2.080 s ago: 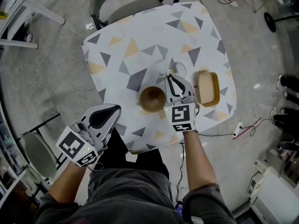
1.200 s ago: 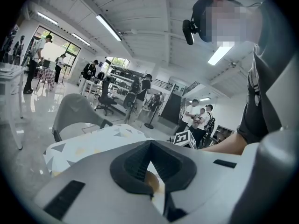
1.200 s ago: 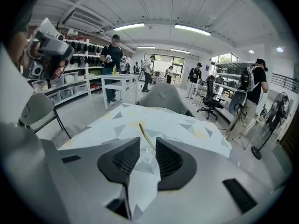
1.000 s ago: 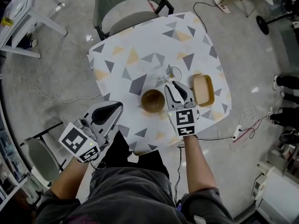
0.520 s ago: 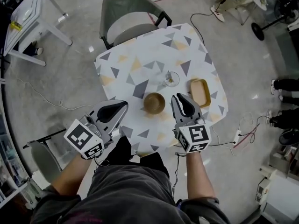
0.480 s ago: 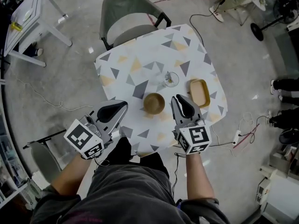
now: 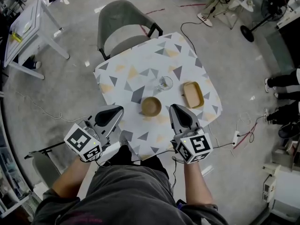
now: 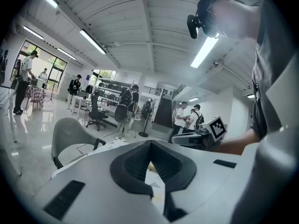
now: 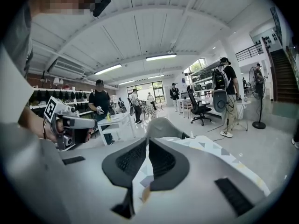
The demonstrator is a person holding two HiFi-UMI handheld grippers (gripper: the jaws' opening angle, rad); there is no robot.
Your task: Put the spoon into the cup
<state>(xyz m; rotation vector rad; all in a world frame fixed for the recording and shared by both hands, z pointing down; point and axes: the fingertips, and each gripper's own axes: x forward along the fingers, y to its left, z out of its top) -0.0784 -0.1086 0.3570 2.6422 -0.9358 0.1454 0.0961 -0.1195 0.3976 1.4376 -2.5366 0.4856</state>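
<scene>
— Where is the spoon (image 7: 161, 85) found?
— It appears to be stood in the glass cup (image 7: 165, 82) near the middle of the table (image 7: 122, 74), though so small a detail cannot be confirmed. A wooden bowl (image 7: 151, 106) is set just on the near side of the cup, and a tray (image 7: 193, 94) to its right
— And the tongs?
— The left gripper (image 7: 116, 110) and the right gripper (image 7: 175, 108) are held over the near edge. The jaws are closed together on both and nothing is gripped
— What could be spoiled from here?
— The glass is judged top-heavy with a handle leaning out. Were the table knocked by either gripper, the cup could be tipped and the spoon spilled
</scene>
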